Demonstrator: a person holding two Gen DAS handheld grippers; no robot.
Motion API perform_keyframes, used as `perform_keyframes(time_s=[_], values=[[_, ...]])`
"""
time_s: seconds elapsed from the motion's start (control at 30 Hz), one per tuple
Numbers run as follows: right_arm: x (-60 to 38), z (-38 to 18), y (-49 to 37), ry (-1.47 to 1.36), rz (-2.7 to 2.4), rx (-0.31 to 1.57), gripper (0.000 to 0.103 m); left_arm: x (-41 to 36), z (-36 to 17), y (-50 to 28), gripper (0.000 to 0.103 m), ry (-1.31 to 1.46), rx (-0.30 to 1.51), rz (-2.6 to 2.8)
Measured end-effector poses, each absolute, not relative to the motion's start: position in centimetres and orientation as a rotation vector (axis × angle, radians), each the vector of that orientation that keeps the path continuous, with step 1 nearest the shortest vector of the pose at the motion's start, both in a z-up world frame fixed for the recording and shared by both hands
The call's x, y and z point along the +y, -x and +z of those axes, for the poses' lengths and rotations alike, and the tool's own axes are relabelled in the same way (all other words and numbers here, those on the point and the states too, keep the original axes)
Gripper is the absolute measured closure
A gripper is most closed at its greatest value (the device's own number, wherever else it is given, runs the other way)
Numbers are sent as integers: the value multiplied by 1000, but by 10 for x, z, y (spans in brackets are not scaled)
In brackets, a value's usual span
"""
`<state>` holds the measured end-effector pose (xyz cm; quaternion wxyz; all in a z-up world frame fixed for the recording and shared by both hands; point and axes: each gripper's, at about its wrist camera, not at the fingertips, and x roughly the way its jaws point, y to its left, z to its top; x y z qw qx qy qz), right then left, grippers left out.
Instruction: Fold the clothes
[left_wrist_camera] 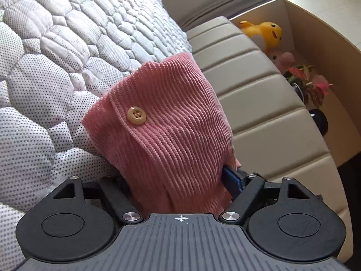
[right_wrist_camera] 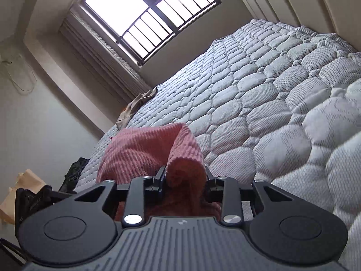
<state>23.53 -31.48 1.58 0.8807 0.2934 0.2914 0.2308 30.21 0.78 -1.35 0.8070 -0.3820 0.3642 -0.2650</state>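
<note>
A grey-white quilted mattress (right_wrist_camera: 282, 85) with hexagon stitching fills the bedroom from the barred window (right_wrist_camera: 144, 15) to the cream padded headboard (left_wrist_camera: 259, 103), its surface bare and open on the side away from the garment. The pink rib-knit cardigan with a tan wooden button (left_wrist_camera: 167, 122) lies bunched at the mattress edge nearest the cameras; the left gripper (left_wrist_camera: 180, 180) has the cloth draped between and over its fingers, so its grip cannot be told. The right gripper (right_wrist_camera: 183, 176), jaws narrow, is clamped on a rolled fold of that cardigan (right_wrist_camera: 185, 155), with a beige cloth (right_wrist_camera: 135, 106) hanging over the far mattress edge
</note>
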Motion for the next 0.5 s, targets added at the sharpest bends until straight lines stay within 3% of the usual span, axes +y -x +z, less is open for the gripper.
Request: perform_keyframes(time_s=[0.13,0.27,0.37,0.5], values=[[-300,36,-161,-631,538,551,72,33,16,-256,23,762,740,-631],[-283,46,-95,-577,594,482,72,55,32,-205,15,780,723,-674],[-267,31,-67,-480,594,496,65,68,25,-180,9,732,696,-638],[-259,4,-53,-408,505,574,62,84,4,-162,10,673,731,-453]])
